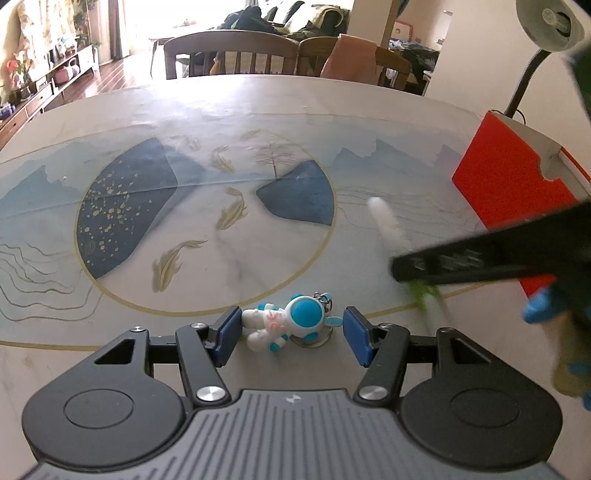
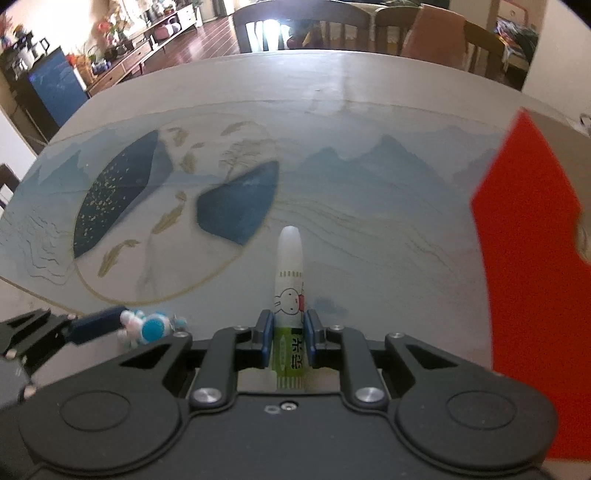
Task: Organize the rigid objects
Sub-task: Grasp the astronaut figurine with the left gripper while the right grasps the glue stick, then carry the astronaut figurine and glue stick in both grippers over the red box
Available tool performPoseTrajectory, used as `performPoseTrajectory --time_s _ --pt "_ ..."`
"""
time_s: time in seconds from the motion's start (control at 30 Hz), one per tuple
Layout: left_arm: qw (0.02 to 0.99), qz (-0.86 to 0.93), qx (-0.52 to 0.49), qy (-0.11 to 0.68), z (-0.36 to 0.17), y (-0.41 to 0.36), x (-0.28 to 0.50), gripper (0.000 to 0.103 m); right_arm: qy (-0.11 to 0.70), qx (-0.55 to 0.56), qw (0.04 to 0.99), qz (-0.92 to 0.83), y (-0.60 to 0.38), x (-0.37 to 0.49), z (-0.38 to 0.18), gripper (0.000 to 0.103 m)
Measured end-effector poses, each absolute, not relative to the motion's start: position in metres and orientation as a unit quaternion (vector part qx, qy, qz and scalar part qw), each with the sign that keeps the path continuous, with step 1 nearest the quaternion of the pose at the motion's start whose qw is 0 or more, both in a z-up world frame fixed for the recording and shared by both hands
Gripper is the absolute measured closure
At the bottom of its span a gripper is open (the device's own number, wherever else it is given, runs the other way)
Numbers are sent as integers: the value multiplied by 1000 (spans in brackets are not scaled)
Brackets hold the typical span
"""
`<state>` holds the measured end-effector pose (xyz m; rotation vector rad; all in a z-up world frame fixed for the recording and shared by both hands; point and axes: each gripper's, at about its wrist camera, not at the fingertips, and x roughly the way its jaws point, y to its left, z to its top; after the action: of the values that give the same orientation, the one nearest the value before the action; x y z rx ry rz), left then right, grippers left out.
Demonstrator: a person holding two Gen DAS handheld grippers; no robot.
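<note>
The astronaut keychain (image 1: 284, 325) lies on the counter (image 1: 221, 258) between the left gripper's (image 1: 290, 334) spread jaws, awaiting a squeeze, while the right gripper (image 2: 289, 339) pinches a glue stick (image 2: 290, 288), likely bound for the red box (image 2: 535, 277).

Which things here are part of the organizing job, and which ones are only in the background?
Part of the job:
- astronaut keychain, lying between the open jaws of the left gripper
- white tube with a rabbit print, clamped in the right gripper
- red box, probably the container

Background:
- patterned table mat
- wooden chairs
- desk lamp
</note>
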<state>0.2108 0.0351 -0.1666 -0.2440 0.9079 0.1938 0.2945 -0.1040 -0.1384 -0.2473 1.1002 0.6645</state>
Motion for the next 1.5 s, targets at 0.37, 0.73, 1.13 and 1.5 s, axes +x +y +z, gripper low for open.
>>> performPoseTrajectory --time_s 0.37,0.73,1.13,1.5 --pt "873 91 -144 457 -163 33 209 44 512 -50 796 318 -172 277 -110 87" --pt "880 81 -151 444 -129 17 195 44 496 8 806 321 -230 272 -78 87" --pt "897 31 -122 424 -79 -32 216 44 472 47 825 308 -284 297 -36 87" --pt "911 -25 -100 399 -45 -89 255 44 423 58 863 269 -344 338 -7 87"
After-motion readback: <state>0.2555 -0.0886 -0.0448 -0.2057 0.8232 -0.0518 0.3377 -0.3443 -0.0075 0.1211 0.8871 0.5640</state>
